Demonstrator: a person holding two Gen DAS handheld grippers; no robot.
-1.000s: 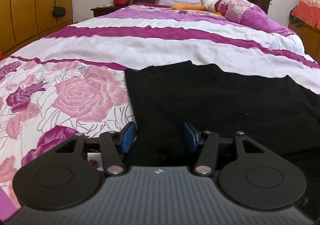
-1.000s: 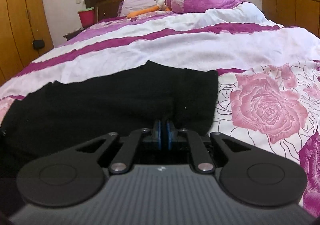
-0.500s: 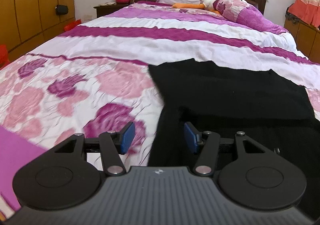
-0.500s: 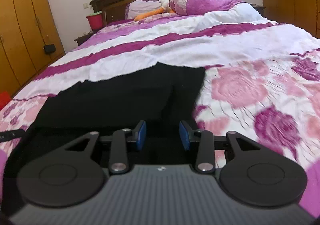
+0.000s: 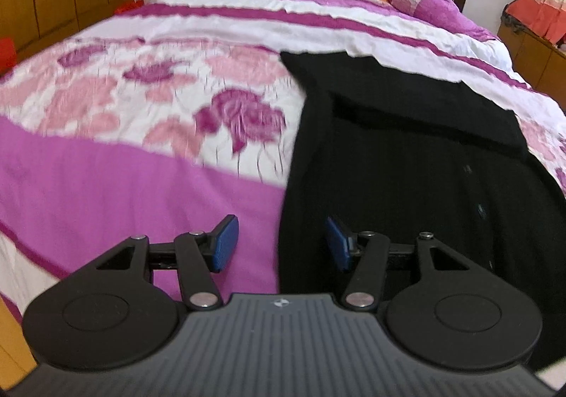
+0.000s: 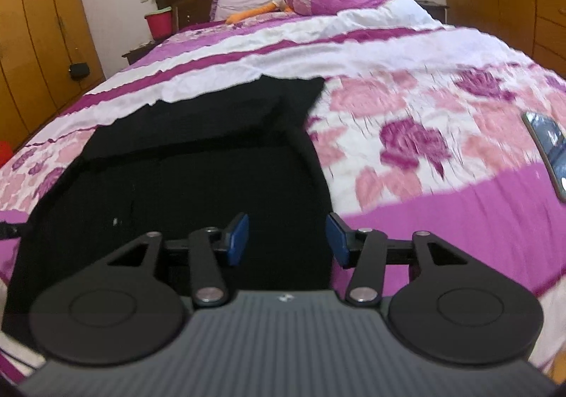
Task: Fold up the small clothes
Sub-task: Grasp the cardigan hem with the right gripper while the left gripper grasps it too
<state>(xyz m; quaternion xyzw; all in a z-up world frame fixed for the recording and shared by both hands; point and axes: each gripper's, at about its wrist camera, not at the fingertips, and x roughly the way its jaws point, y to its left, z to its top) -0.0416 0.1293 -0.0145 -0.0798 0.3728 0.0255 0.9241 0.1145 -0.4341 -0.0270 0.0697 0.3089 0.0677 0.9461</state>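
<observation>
Right tongs [image 6: 286, 238] are apart now; a second ago they were pinched together over the far part of the black garment [image 5: 406, 156]. Left tongs [image 5: 281, 243] are apart too, same as before. Both have pulled back toward the near end of the bed [image 5: 106, 185]: more of the garment shows in each view, filling the lower right of the left view and the lower left of the right view.

A folded-over top flap now lies across the garment's far end, so I'd judge one fold placed and released. Each pair of tongs sits over a near side edge of the garment, nothing clamped. Likely next: grab the near edge for the second fold.

Dark flat object [image 6: 546, 146] at right edge of the right view, well apart; blurred, can't identify.
</observation>
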